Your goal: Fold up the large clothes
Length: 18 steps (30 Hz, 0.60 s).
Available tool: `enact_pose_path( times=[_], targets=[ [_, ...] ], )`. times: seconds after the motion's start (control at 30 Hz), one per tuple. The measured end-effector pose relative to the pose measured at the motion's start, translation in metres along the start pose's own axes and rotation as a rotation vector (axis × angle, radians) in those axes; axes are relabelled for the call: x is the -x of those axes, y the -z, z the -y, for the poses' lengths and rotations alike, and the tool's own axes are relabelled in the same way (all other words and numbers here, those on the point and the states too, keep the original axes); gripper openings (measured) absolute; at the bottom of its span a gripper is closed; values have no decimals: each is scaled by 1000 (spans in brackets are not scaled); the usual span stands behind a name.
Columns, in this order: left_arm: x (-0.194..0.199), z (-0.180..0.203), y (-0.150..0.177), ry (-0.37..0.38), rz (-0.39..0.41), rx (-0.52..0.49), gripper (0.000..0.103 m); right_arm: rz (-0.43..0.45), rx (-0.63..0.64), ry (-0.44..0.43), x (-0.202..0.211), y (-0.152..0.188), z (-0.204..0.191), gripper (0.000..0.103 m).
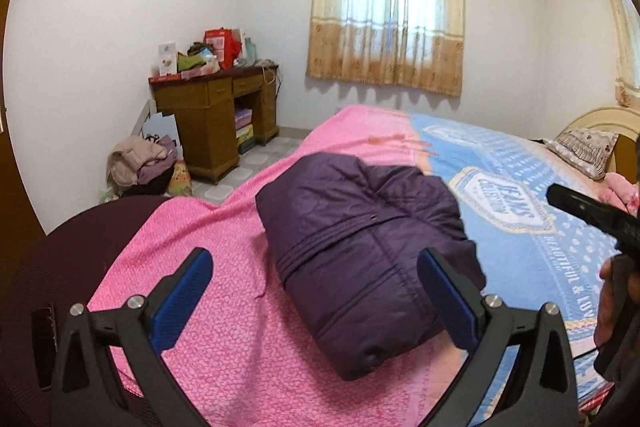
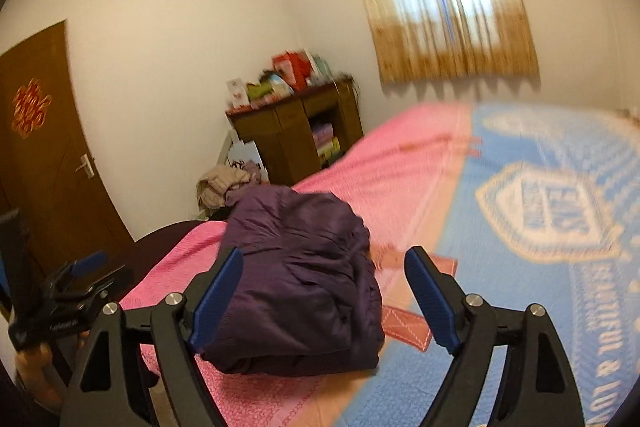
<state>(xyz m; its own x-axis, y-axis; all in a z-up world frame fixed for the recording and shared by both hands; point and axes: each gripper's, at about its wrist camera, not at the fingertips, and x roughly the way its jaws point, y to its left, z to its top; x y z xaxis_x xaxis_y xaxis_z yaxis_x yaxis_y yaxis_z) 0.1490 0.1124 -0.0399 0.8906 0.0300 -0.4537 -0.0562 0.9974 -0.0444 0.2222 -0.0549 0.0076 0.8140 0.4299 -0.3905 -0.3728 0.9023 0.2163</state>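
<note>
A dark purple padded jacket (image 1: 360,251) lies folded into a thick bundle on the bed, where the pink cover (image 1: 224,267) meets the blue one (image 1: 520,227). My left gripper (image 1: 314,297) is open and empty, just short of the bundle's near end. My right gripper (image 2: 324,301) is open and empty, its jaws on either side of the jacket (image 2: 300,279) without touching it. The left gripper also shows at the left edge of the right wrist view (image 2: 76,283). The right gripper's body shows at the right edge of the left wrist view (image 1: 592,215).
A wooden desk (image 1: 216,123) piled with boxes stands in the far corner, with a heap of clothes (image 1: 140,163) beside it. A curtained window (image 1: 386,15) is behind the bed. A pillow (image 1: 584,151) lies at the headboard. A brown door (image 2: 44,163) is on the left.
</note>
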Motion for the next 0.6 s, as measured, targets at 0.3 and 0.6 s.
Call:
enact_pose_path(
  times=[0.3, 0.6],
  targets=[
    [15, 0, -9, 11, 42, -2, 103, 50, 54, -5, 19, -7, -28, 85],
    [14, 1, -6, 14, 32, 7, 103, 32, 48, -8, 13, -1, -29, 85]
  ],
)
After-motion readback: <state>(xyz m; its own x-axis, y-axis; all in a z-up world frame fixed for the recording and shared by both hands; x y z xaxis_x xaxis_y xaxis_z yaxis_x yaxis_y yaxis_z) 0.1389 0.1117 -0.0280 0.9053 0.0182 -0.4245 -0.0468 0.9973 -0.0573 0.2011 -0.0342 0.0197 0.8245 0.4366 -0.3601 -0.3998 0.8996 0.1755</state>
